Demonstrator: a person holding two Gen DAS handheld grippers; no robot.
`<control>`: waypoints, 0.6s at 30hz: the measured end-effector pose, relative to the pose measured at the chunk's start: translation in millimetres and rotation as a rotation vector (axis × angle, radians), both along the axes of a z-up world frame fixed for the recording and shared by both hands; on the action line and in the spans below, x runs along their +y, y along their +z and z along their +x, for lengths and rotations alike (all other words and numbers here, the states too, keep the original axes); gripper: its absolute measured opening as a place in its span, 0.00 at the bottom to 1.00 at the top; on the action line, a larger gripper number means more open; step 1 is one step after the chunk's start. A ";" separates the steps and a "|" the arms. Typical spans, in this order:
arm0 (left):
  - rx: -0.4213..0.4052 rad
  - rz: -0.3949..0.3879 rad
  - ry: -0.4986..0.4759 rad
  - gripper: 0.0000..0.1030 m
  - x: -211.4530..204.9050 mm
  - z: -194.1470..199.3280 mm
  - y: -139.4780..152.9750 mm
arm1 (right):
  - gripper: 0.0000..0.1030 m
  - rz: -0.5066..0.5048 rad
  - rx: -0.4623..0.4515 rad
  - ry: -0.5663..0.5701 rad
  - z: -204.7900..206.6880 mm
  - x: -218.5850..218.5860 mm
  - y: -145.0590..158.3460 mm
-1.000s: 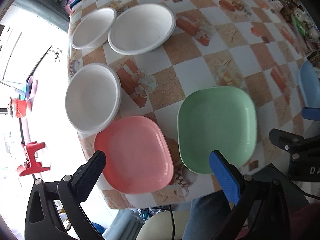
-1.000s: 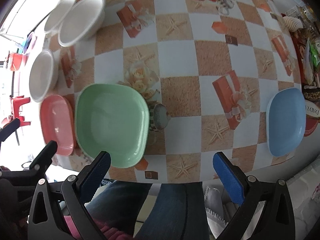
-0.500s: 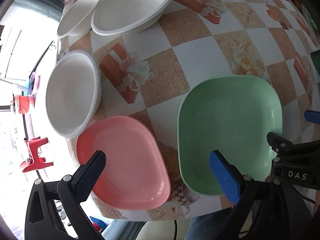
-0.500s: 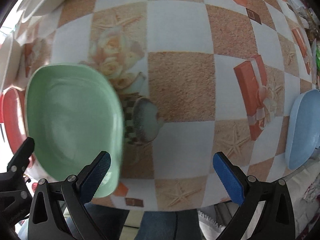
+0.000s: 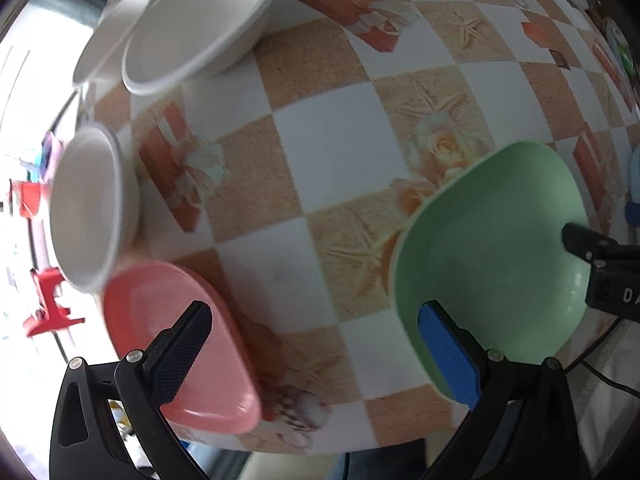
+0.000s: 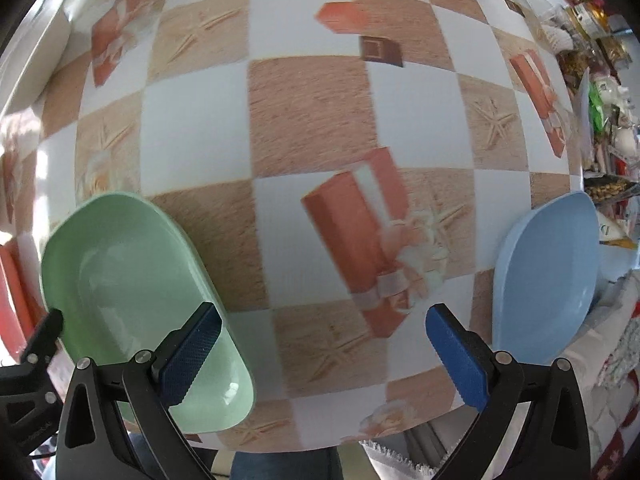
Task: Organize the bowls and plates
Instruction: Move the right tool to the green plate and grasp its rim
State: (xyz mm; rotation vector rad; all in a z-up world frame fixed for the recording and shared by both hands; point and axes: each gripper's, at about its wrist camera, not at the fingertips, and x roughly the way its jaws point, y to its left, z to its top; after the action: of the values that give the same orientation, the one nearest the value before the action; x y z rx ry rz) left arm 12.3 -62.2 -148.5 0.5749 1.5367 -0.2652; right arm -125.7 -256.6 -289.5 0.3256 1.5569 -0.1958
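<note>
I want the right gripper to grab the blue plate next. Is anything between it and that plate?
Nothing visible blocks it. The right gripper is open over bare tablecloth, and the blue plate lies just beyond its right finger, near the table edge.

Green plate [image 6: 132, 292]: smooth plastic by the look of it, slight gloss, small highlights near its front rim; pink plate [image 5: 192, 344] left of it, same smooth finish; blue plate [image 6: 548, 272] likewise, softer sheen; white bowls [image 5: 200, 28] beyond the pink plate look matt. Tablecloth [image 6: 312, 128] under all: smooth printed sheet, faint sheen. Finger pads [image 6: 456, 352]: textured, dull; gripper frames black, matt, with bright metal screws.
</note>
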 end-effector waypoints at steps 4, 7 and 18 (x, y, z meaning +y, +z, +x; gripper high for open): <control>0.016 -0.001 0.029 1.00 -3.5 -9.5 -6.0 | 1.00 0.037 -0.007 0.060 3.7 1.3 -22.2; 0.041 -0.008 0.068 1.00 -3.4 -11.1 -15.6 | 1.00 0.064 -0.017 0.099 3.8 2.0 -35.2; 0.100 -0.114 0.181 0.77 -3.5 -20.2 -39.4 | 0.67 0.058 -0.054 0.229 23.8 48.6 -60.8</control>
State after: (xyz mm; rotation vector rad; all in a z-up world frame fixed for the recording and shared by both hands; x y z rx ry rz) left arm -8.0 -65.7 -187.9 0.3345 1.6471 -0.2442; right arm -101.8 -208.0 -350.3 0.1943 1.5350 0.0359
